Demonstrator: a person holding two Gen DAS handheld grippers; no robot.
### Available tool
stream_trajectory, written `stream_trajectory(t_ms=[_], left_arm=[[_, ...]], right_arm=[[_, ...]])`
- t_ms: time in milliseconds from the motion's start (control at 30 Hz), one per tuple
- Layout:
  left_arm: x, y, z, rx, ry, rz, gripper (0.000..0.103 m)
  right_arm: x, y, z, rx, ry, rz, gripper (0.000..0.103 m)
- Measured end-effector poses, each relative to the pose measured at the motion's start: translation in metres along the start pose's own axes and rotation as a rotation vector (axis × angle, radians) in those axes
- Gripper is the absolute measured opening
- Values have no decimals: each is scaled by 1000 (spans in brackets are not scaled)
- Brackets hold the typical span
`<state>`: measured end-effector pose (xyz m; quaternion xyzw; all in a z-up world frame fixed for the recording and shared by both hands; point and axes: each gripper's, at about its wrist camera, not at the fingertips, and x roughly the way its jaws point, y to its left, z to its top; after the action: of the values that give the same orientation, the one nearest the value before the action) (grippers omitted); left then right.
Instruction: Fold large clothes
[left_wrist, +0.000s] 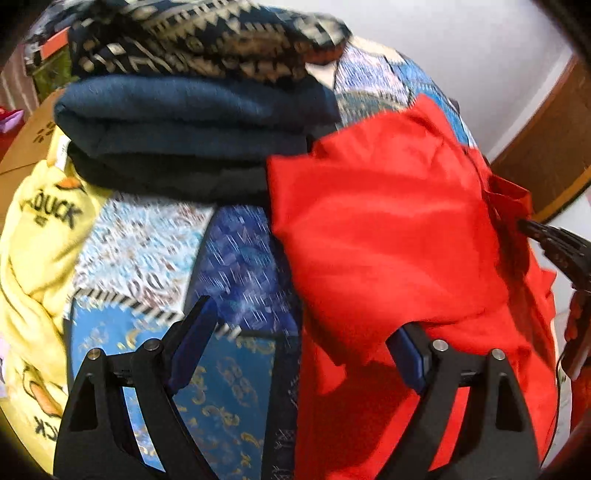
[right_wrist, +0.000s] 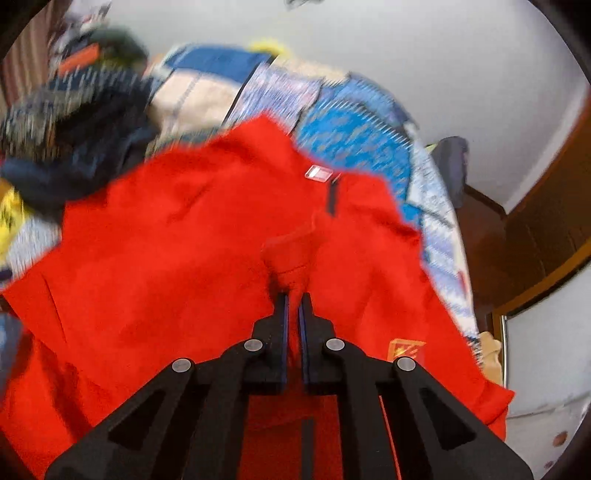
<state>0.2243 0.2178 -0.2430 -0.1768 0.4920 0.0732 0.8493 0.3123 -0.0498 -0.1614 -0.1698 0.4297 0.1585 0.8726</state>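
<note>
- Here, the red garment (right_wrist: 207, 236) fills the middle and lower part of the right wrist view, spread in loose folds over a blue patterned bedspread (right_wrist: 351, 125).
- The right gripper (right_wrist: 294, 295) is clenched on a bunched ridge of that red cloth at lower centre; the two fingers stand nearly together with a thin strip of fabric pinched between the blue pads (right_wrist: 283, 325).
- A small pale label (right_wrist: 318, 172) and a short dark zip or tab (right_wrist: 331, 199) show on the garment above centre; a yellow-and-red badge (right_wrist: 406, 349) sits at lower right.
- In the left wrist view the red garment (left_wrist: 388, 229) takes up the right half of the frame, one flap of it draped over the tip of the right-hand finger of the left gripper (left_wrist: 306, 321).
- The left gripper is released, its jaws spread wide; bedspread (left_wrist: 236, 266) shows between them, and I cannot tell whether the covered pad presses the cloth.
- The right gripper (left_wrist: 524, 225) pokes in from the right edge of this view, its tip buried in the red fabric.
- At upper left lies a stack of folded clothes: a dark patterned piece (left_wrist: 199, 44) on top of folded navy cloth (left_wrist: 192, 122).
- A yellow fabric printed with ducks (left_wrist: 40, 236) lies along the left edge.
- Both views are blurred.
</note>
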Motion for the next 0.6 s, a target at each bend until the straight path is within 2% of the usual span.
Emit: stream_trajectory(t_ms=[100, 200, 300, 433, 500, 567, 600], left_arm=[[0, 4, 7, -42, -16, -10, 87], [12, 1, 6, -68, 5, -1, 87], [28, -8, -3, -52, 40, 26, 87], [32, -14, -9, -40, 33, 54, 87], [32, -13, -6, -26, 9, 132, 87], [28, -8, 2, -19, -42, 275, 87], [24, -5, 5, -23, -65, 310, 87]], right_arm=[[-23, -20, 11, 68, -61, -8, 4], [-38, -42, 20, 118, -109, -16, 3], [-48, -54, 19, 147, -129, -36, 3], [-52, -74, 10, 181, -127, -51, 3], [-50, -82, 0, 206, -115, -49, 3], [-46, -89, -9, 230, -94, -34, 3], [-42, -92, -16, 248, -77, -20, 3]])
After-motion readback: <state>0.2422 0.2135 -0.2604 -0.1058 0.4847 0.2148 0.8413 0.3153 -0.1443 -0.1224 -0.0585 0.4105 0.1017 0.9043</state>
